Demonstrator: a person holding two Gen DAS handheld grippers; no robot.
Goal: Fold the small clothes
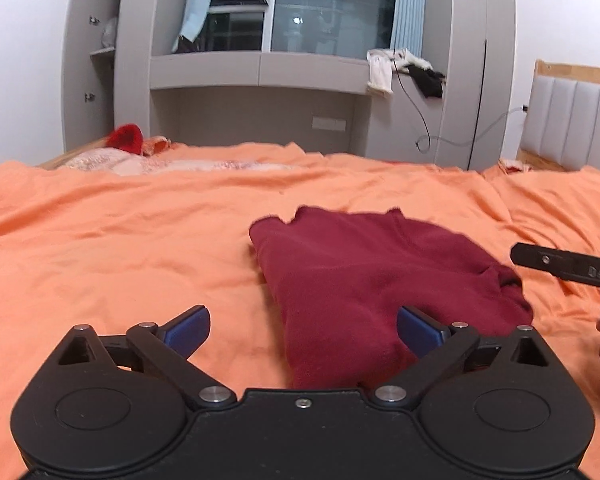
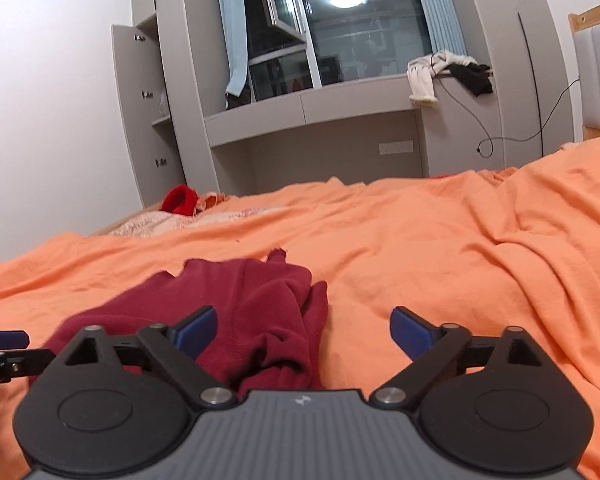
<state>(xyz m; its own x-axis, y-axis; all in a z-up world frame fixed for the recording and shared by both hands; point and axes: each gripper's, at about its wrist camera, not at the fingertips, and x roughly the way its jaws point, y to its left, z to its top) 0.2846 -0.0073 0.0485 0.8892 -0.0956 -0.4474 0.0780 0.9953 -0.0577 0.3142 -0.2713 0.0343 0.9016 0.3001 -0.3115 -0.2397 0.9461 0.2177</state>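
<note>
Orange sheet (image 1: 140, 240) lies broad and low, wrinkled, with bare stretches left of the garment (image 1: 360, 280) and ahead of it toward the far edge. The garment forms a low bunched heap in the middle; the bunched side faces the right gripper (image 2: 304, 330). Left gripper (image 1: 303, 326) sits at the garment's near edge, jaws spread, nothing between them. The right gripper's arm juts in just beside the garment's right side. Raised folds ridge the sheet at far right (image 2: 540, 260). A red item (image 1: 126, 139) and a pale cloth (image 1: 148, 164) occupy the far left corner, well apart. A cabinet (image 1: 260, 92) walls off the far side.
</note>
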